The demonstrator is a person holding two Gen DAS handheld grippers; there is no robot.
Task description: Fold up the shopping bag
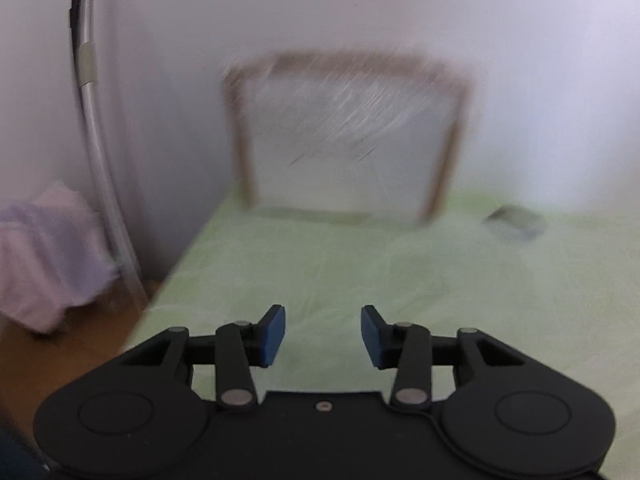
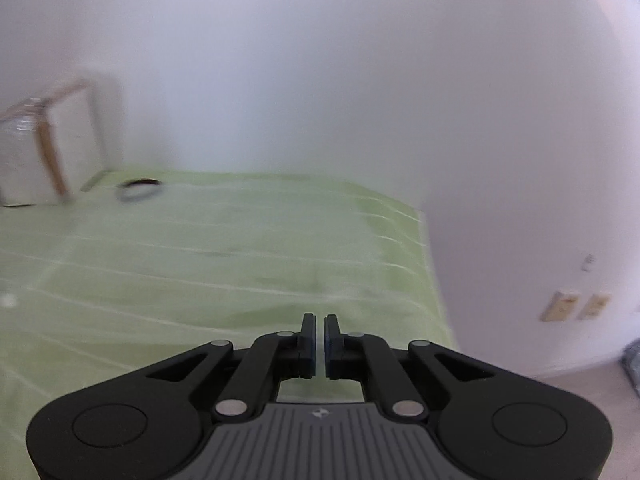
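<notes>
Left wrist: claw (image 1: 323, 334) apart, empty.

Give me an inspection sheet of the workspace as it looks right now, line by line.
Surface: green sheet with pale stripes, bare in front of both grippers.
Job's things: no shopping bag seen in either view.
Clutter: wood-framed panel leaning on the wall; dark ring-shaped object beside it, too blurred to identify.
Grippers: left gripper open, nothing between the pads; right gripper shut, holding nothing.
Cables: dark cable and a pale tube running down the wall at left.
Surroundings: white walls; pinkish cloth on the floor at left; wall plates low at right.
</notes>
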